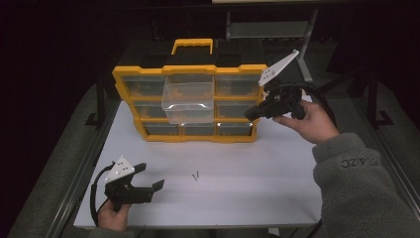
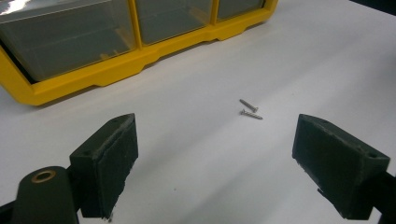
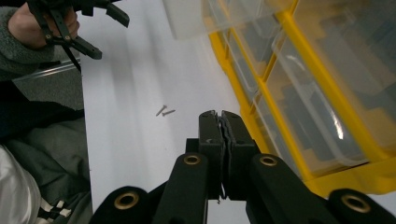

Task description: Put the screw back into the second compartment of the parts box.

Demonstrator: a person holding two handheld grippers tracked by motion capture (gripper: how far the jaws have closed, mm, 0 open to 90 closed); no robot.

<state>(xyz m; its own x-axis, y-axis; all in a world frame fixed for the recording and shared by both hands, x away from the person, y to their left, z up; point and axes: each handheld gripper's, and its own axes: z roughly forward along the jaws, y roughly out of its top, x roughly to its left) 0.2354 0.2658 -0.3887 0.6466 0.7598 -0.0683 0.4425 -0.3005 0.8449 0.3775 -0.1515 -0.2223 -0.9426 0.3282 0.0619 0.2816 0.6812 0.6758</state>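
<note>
Looking down from the high view, a yellow organizer case (image 1: 189,104) with clear drawers stands upright at the far side of the white table (image 1: 247,188), its handle on top. One clear drawer (image 1: 188,102) in the middle column is pulled out toward the near side. The right gripper (image 1: 252,113) is held up in the air just beside the case's right edge, jaws pressed together with nothing between them, pointing left toward the case. The left gripper (image 1: 150,179) rests low at the near left corner of the table, jaws spread wide and empty. Two small screws (image 1: 196,175) lie on the bare table between the case and the near edge, right of the left gripper and well apart from the right one

From the left gripper view, the two black jaws stand far apart with nothing in them, and the screws (image 2: 250,109) lie side by side on the table beyond them, nearer the right jaw. The case's bottom row (image 2: 116,65) runs across the far left

From the right gripper view, the jaws meet flat against each other, holding nothing. The case (image 3: 299,112) sits at the right, the screws (image 3: 165,111) lie on the table to the left, and the left gripper (image 3: 109,32) shows far off at the upper left
</note>
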